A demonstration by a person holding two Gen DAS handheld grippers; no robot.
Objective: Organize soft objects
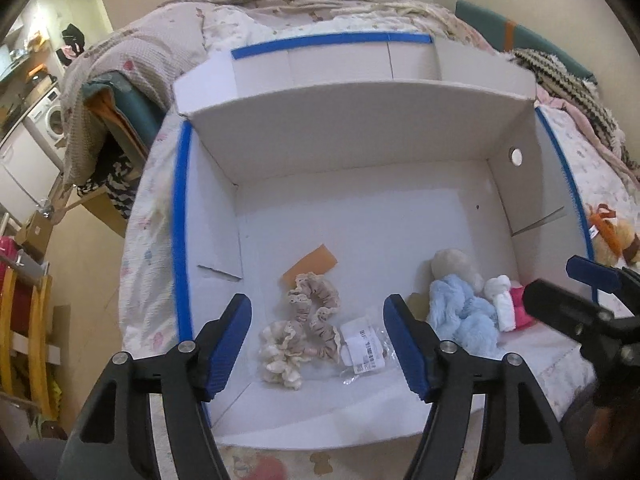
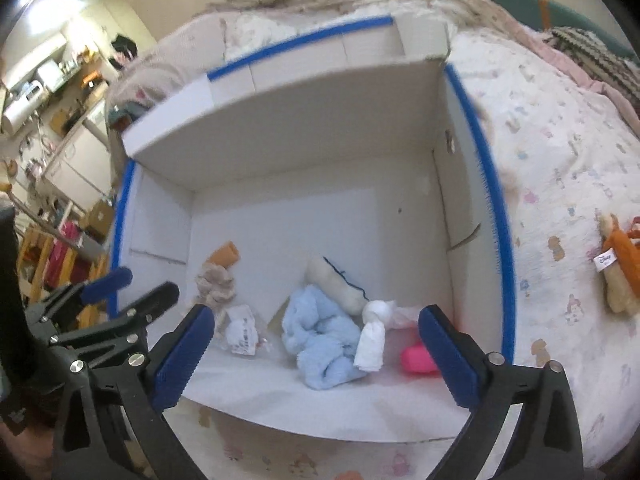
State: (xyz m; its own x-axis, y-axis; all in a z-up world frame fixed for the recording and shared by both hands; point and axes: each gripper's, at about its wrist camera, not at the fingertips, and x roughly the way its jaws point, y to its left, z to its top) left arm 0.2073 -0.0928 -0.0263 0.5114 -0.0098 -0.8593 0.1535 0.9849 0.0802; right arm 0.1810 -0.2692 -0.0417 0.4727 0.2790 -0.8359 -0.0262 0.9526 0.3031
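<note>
Both tongs hang apart and empty over the near edge of the box: my left tongs [image 1: 318, 344] spread above the scrunchies [image 1: 298, 334], my right tongs [image 2: 316, 354] at their widest above the blue plush [image 2: 322, 342], nothing pressed between either pair of pads. I judge a drop-off is just done on both sides and the step in hand is pulling clear for the next pickup. Inside the white cardboard box [image 1: 360, 136], which sits on the bed [image 2: 560, 152], I see the frilled scrunchies beside a clear packet with a label [image 1: 366, 346], an orange card [image 1: 310, 266] behind them, then to the right the blue plush, a cream soft toy [image 2: 336, 282], a small white cloth bundle [image 2: 372, 340] and something pink [image 2: 418, 358] in the near corner. Outside, on the bedspread to the right, an orange-and-cream plush toy [image 2: 618, 276] lies loose; I think the next move calls for swinging my right tongs out over the blue-taped rim to fetch it.
</note>
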